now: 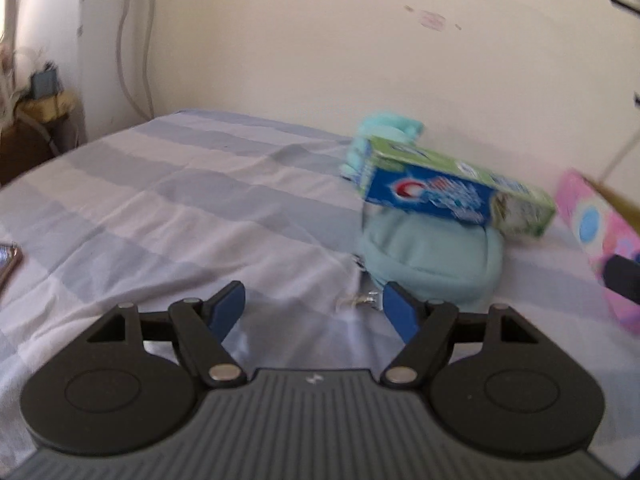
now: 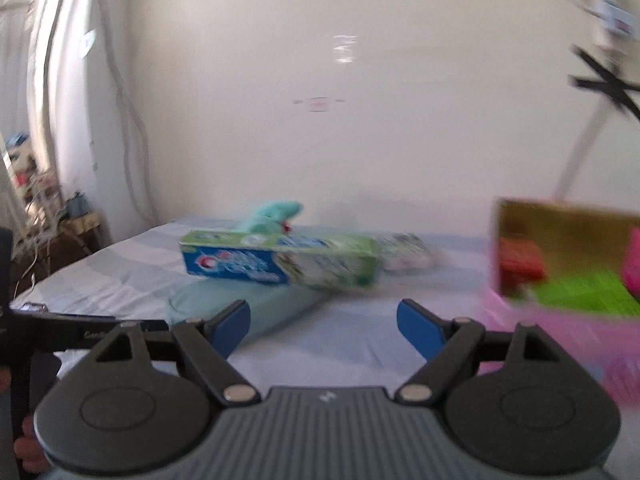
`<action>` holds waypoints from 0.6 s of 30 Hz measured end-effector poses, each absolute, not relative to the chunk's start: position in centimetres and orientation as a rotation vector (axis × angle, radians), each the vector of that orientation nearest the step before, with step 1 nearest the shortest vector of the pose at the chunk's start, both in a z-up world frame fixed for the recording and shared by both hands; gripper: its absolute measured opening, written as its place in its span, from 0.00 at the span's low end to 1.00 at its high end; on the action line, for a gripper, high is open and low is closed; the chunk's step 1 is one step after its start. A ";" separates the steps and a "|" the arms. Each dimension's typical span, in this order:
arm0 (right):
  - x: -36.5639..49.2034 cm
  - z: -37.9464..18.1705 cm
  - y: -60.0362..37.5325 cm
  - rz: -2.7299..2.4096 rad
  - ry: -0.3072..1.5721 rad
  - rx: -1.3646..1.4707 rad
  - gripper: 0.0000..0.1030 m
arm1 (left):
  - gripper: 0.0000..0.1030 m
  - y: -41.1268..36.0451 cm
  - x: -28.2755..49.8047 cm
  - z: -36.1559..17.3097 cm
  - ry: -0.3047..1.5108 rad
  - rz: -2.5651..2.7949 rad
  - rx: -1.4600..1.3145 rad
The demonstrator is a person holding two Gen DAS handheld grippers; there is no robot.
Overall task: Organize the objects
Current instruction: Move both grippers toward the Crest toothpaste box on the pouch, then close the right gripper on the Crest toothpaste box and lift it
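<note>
A green and blue toothpaste box point(image 1: 456, 194) lies tilted on top of a pale teal pouch point(image 1: 432, 258) on the striped bedsheet; a light turquoise soft item point(image 1: 384, 132) sits behind them. My left gripper point(image 1: 314, 308) hovers open just in front of the pouch, nothing between its blue pads. In the right wrist view the same toothpaste box point(image 2: 280, 262) rests on the pouch point(image 2: 240, 306), the turquoise soft item point(image 2: 276, 212) behind it. My right gripper point(image 2: 324, 328) stands open and empty, short of the box.
A pink box point(image 2: 568, 280), open on top with colourful things inside, stands at the right; its pink side point(image 1: 600, 240) shows in the left view. A white packet point(image 2: 408, 256) lies behind the toothpaste box. A phone-like item point(image 1: 8, 260) lies at the left edge. Wall close behind the bed.
</note>
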State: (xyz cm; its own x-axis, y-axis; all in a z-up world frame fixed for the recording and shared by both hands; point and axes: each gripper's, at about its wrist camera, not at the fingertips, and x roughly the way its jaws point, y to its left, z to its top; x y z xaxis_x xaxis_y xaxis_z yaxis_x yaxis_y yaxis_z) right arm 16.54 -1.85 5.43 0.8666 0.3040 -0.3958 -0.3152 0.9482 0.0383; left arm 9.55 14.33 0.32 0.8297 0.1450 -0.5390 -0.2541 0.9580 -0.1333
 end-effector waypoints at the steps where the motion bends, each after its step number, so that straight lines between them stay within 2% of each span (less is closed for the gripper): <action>1: 17.5 5.7 -1.0 0.346 0.397 -0.084 0.83 | 0.75 14.8 9.6 0.3 0.551 0.204 -0.231; 5: 21.9 7.0 2.9 0.423 0.376 -0.352 0.84 | 0.75 15.3 9.2 0.3 0.525 0.190 -0.297; 9: 26.6 6.7 5.2 0.485 0.460 -0.541 0.86 | 0.75 15.3 8.7 0.3 0.498 0.186 -0.306; 12: 28.6 5.8 5.6 0.521 0.525 -0.632 0.82 | 0.75 15.3 8.7 0.3 0.484 0.181 -0.303; 15: 29.0 5.2 6.2 0.555 0.575 -0.681 0.52 | 0.78 15.5 8.5 0.4 0.473 0.180 -0.314; 18: 27.2 4.3 7.2 0.546 0.528 -0.782 0.41 | 0.78 16.0 8.7 0.3 0.475 0.180 -0.346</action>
State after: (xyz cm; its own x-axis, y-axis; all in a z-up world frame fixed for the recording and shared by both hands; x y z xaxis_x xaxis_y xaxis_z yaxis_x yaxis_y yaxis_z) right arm 27.19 7.23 4.30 0.7393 0.2573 -0.6223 -0.6306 0.5888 -0.5056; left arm 8.66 16.00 0.33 0.8749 0.0895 -0.4760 -0.2489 0.9261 -0.2835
